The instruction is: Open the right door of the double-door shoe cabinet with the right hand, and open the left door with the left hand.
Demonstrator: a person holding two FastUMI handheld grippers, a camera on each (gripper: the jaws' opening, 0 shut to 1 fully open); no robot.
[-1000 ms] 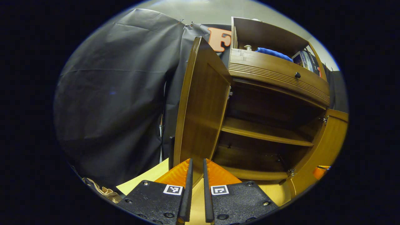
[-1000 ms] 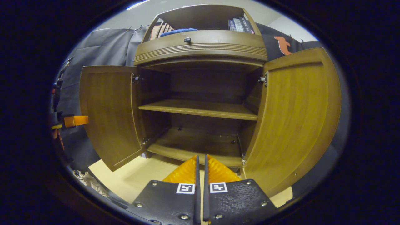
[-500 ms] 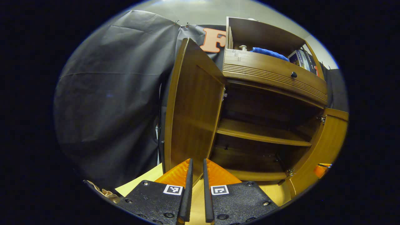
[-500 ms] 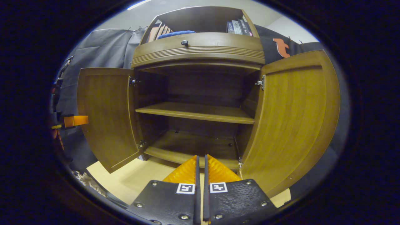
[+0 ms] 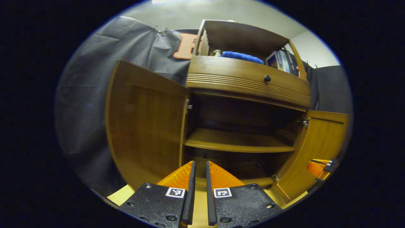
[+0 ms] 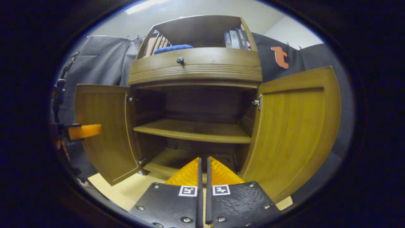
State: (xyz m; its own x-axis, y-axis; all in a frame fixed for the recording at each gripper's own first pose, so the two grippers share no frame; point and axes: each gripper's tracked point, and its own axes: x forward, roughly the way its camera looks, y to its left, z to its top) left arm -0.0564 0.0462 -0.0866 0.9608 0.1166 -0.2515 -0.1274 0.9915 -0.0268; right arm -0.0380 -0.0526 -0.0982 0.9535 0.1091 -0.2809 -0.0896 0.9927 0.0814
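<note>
The shoe cabinet point(image 6: 196, 104) fills the middle of the right gripper view, left door point(image 6: 101, 126) and right door point(image 6: 294, 133) both swung wide. The right gripper point(image 6: 203, 190), bottom centre, is closed on nothing, below the doors; the left gripper point(image 5: 200, 193) is nearly closed, empty.

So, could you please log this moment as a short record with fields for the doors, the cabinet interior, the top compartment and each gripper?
left door: swung open
right door: swung open
cabinet interior: one middle shelf, bare; bottom shelf bare where visible
drawer front: closed, small dark knob
top compartment: blue cloth, books
left gripper: nearly shut, narrow gap, holding nothing
right gripper: shut, holding nothing
</note>
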